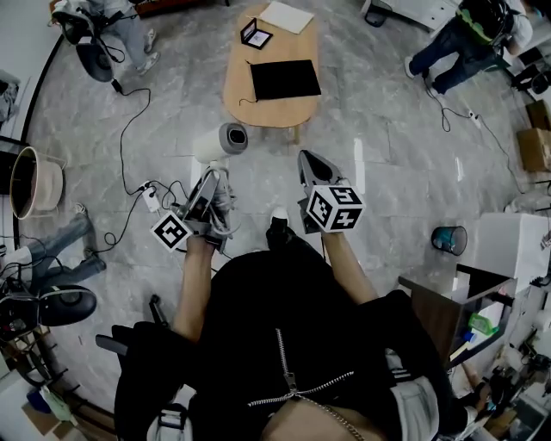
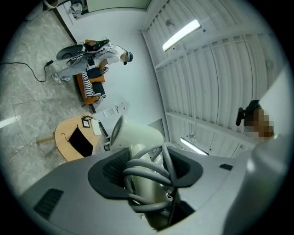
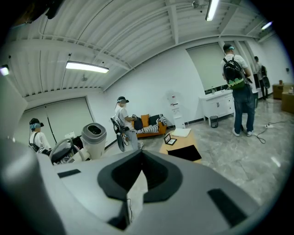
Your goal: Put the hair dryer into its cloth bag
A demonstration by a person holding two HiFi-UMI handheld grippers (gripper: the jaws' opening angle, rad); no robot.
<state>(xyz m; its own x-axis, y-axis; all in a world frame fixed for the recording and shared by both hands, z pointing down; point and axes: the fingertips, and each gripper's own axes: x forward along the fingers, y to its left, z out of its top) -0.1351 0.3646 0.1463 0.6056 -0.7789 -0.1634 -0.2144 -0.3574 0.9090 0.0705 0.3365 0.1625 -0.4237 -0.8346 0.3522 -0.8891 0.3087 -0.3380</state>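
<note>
Two grippers are held out over the floor; one white hair dryer (image 1: 215, 142) is clamped by its handle in the left gripper (image 1: 209, 191), with its grey cord (image 2: 143, 171) looped between the jaws; the right gripper (image 1: 308, 161) is seen with its jaws closed together; the dryer is held short of one oval wooden table (image 1: 237, 90), well apart from the bag; three things are laid on that table: one black cloth bag (image 1: 285, 79), lying flat, one white sheet (image 1: 287, 16), one small black-framed card (image 1: 256, 34); one teal bin (image 1: 449, 239) is stood on the floor at the right, its contents not discernible.
</note>
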